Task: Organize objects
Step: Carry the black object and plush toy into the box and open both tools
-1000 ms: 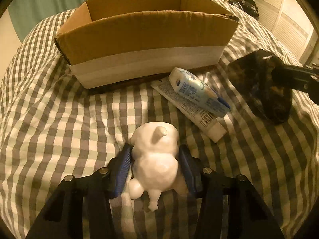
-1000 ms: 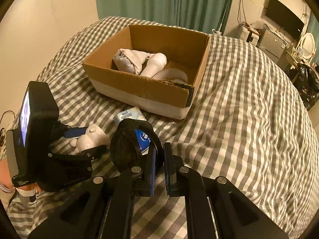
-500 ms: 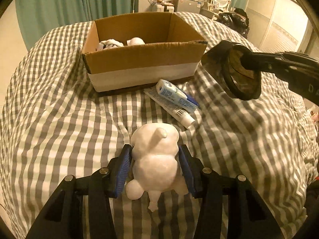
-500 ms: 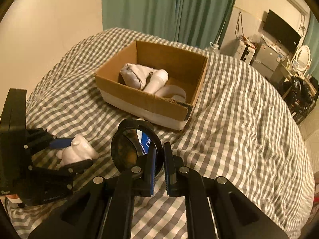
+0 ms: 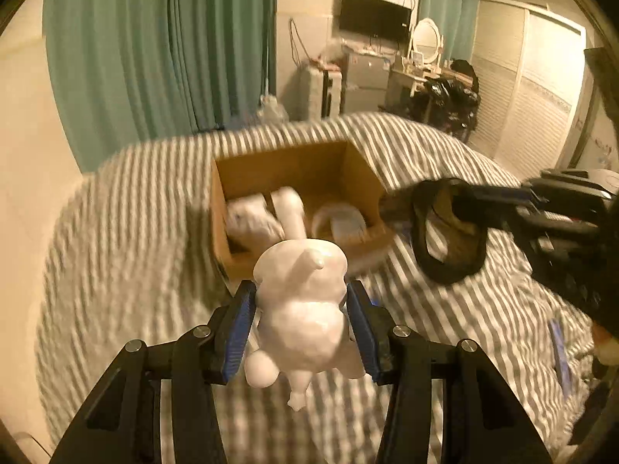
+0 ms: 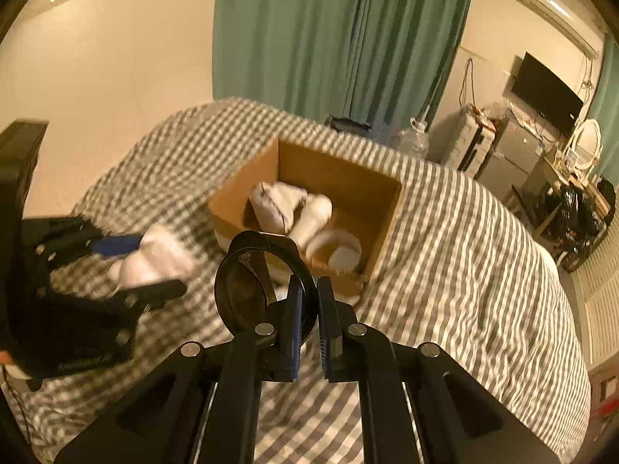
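My left gripper (image 5: 301, 324) is shut on a white plush toy (image 5: 303, 309) and holds it in the air in front of the open cardboard box (image 5: 294, 178). The toy also shows in the right wrist view (image 6: 154, 259). My right gripper (image 6: 307, 309) is shut on the rim of a round black mirror (image 6: 247, 286), held in the air near the box's right front corner; the mirror also shows in the left wrist view (image 5: 445, 236). The box (image 6: 336, 178) holds a white pouch (image 6: 274, 205), a white bottle (image 6: 317, 216) and a white roll (image 6: 340, 251).
The box stands on a bed with a grey-and-white checked cover (image 6: 464, 251). Green curtains (image 5: 154, 58), a TV (image 5: 375, 15), a dresser with an oval mirror (image 5: 425, 38) and white closet doors (image 5: 534, 96) lie behind the bed.
Both grippers have risen well above the bed with their objects, and now look down into the box. The tubes that lay in front of the box are out of sight.
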`<action>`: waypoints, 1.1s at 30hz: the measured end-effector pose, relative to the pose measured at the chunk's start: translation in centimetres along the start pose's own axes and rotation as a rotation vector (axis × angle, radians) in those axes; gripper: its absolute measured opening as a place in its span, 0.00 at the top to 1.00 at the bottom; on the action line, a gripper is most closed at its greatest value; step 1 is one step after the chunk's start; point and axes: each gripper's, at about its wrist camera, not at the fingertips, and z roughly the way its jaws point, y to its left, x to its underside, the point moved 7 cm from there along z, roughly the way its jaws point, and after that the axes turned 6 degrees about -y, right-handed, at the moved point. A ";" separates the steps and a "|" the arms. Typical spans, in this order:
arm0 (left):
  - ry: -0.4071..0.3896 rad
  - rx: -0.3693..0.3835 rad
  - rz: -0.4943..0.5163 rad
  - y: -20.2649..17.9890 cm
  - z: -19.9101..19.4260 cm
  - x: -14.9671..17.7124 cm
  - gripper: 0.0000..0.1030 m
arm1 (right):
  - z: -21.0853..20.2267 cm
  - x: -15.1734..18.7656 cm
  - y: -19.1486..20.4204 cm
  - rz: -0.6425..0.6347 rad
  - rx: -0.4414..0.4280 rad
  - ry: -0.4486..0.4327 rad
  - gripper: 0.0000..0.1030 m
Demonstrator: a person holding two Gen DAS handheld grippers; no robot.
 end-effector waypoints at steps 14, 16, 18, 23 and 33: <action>-0.071 -0.052 -0.023 4.3 4.9 -9.5 0.52 | 2.6 -8.9 -2.6 -0.008 0.030 -0.087 0.93; -0.059 -0.058 -0.020 4.7 6.5 -10.0 0.52 | 3.9 -9.3 -3.0 0.008 0.022 -0.086 0.93; -0.044 -0.059 -0.020 4.9 8.2 -9.9 0.52 | 5.5 -9.6 -3.6 0.022 0.014 -0.079 0.93; 0.013 -0.059 -0.040 5.3 12.7 -9.0 0.52 | 10.6 -9.2 -5.3 0.066 -0.012 -0.037 0.93; 0.118 -0.060 -0.025 4.7 20.2 -6.4 0.52 | 19.9 -6.5 -7.3 0.108 -0.047 0.071 0.93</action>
